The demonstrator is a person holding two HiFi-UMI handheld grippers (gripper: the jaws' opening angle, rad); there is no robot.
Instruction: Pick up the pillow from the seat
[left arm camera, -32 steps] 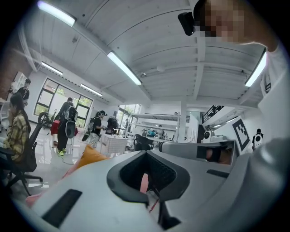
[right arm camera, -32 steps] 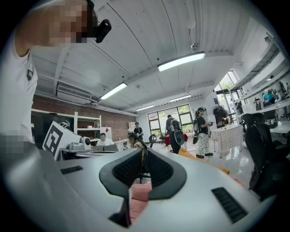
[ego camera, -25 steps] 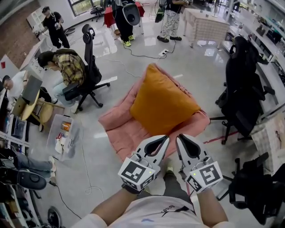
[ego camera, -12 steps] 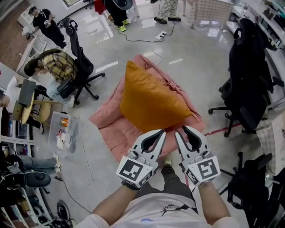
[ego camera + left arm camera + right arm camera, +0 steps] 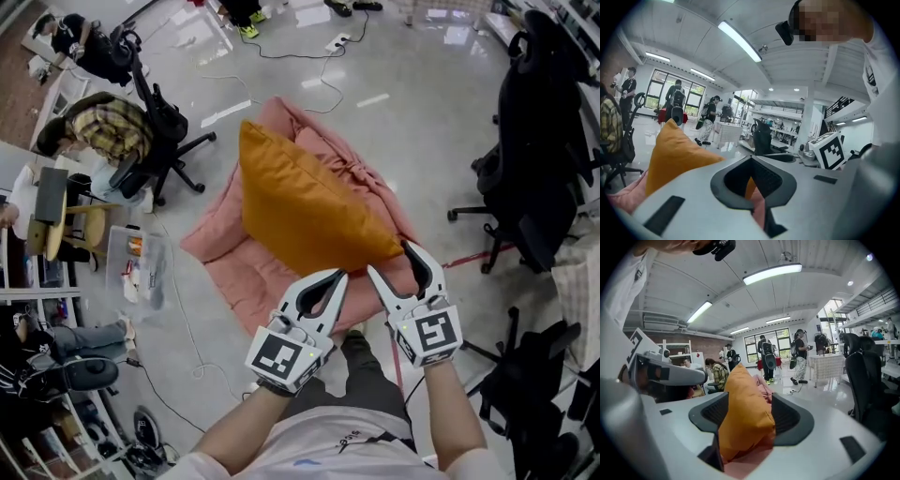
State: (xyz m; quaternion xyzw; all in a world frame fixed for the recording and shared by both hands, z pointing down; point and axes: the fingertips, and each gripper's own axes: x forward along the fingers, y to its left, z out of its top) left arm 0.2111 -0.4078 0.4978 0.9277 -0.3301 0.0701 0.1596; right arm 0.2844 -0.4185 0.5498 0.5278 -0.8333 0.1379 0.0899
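An orange pillow (image 5: 300, 211) leans upright on a pink cushioned floor seat (image 5: 239, 272). My right gripper (image 5: 394, 261) is at the pillow's near right corner. Its jaws are opening, and the corner (image 5: 743, 418) lies between the spread fingers without being squeezed. My left gripper (image 5: 339, 276) is shut with nothing in it, its tips just short of the pillow's near edge. In the left gripper view the pillow (image 5: 670, 152) rises to the left, beyond the shut left gripper (image 5: 751, 161).
A black office chair (image 5: 539, 141) stands at the right. Another chair (image 5: 155, 117) stands at the left beside a seated person in a plaid shirt (image 5: 98, 131). A clear plastic bin (image 5: 136, 272) and a cable (image 5: 187, 328) lie on the floor left of the seat.
Both grippers have moved forward to the pillow's near edge. The right jaws, shut before, now stand spread around the pillow's corner. The left jaws remain shut.
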